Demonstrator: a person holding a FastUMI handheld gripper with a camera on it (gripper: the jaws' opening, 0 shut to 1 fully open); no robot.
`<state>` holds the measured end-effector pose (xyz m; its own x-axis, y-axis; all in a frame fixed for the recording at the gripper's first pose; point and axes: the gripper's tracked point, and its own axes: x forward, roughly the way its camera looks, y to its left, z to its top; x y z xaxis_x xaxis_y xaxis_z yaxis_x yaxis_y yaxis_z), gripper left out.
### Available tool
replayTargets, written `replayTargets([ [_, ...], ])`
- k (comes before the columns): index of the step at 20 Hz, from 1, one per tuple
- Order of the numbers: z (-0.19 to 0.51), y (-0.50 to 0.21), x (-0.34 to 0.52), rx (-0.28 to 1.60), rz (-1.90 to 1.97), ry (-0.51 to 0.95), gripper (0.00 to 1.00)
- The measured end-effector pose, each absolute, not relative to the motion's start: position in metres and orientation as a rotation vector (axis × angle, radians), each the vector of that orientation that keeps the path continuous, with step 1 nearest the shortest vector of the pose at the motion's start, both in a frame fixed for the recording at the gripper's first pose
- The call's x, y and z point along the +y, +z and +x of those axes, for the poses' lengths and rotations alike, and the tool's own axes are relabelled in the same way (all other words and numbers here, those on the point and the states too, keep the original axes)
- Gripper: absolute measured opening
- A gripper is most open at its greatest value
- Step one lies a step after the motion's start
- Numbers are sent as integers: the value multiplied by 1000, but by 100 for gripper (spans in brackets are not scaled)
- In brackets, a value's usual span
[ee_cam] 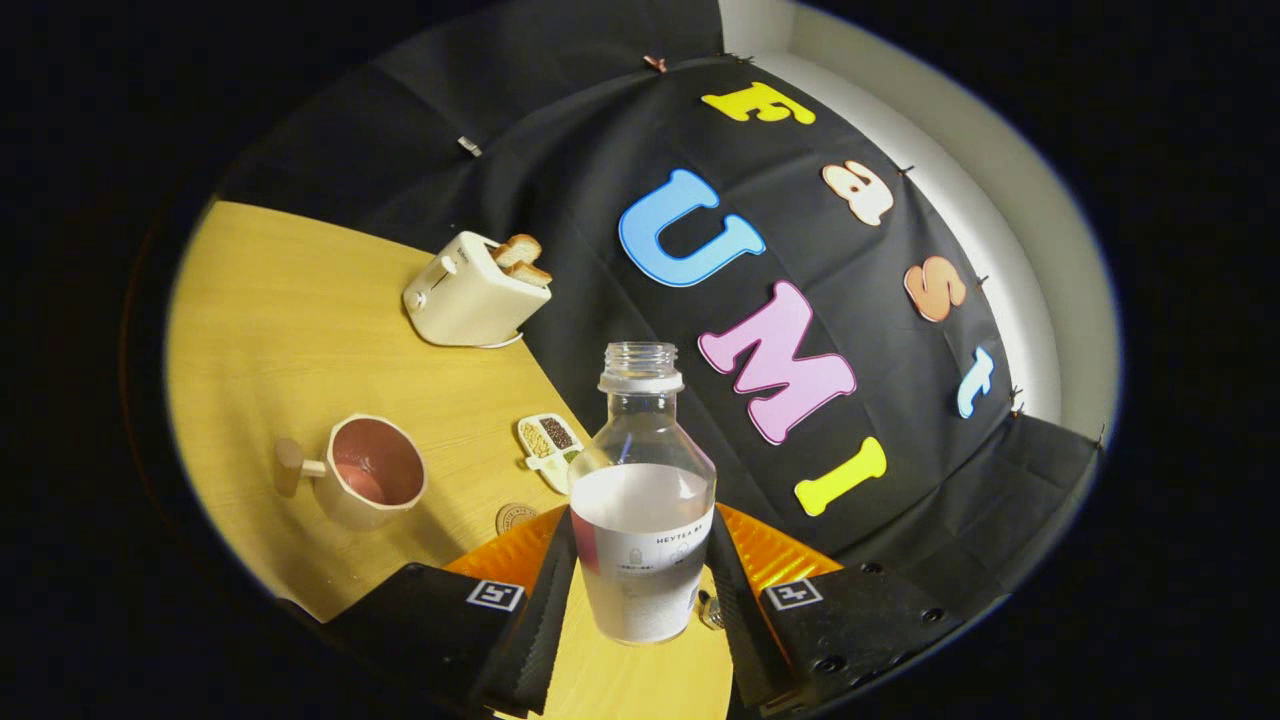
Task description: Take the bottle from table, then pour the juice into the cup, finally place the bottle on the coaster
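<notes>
A clear uncapped bottle (641, 500) with white juice in its lower half stands between my fingers, and the gripper (640, 585) is shut on its labelled lower body. The whole view is tilted, so the bottle is held off the wooden table (290, 330). A pink cup (372, 474) with a round wooden handle lies to the left of the fingers, its mouth turned toward me. A small round brown coaster (514, 517) sits on the table just ahead of the left finger, between the cup and the bottle.
A cream toaster (472, 292) with two bread slices stands farther back by the black cloth wall. A small divided dish (549, 441) of seeds and beans lies just left of the bottle, beyond the coaster.
</notes>
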<state>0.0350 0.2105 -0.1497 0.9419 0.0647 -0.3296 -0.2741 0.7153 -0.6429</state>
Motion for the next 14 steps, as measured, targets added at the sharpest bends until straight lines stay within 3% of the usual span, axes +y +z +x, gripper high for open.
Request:
replayTargets([
  [14, 25, -181, 230, 315, -1109, 275, 72],
])
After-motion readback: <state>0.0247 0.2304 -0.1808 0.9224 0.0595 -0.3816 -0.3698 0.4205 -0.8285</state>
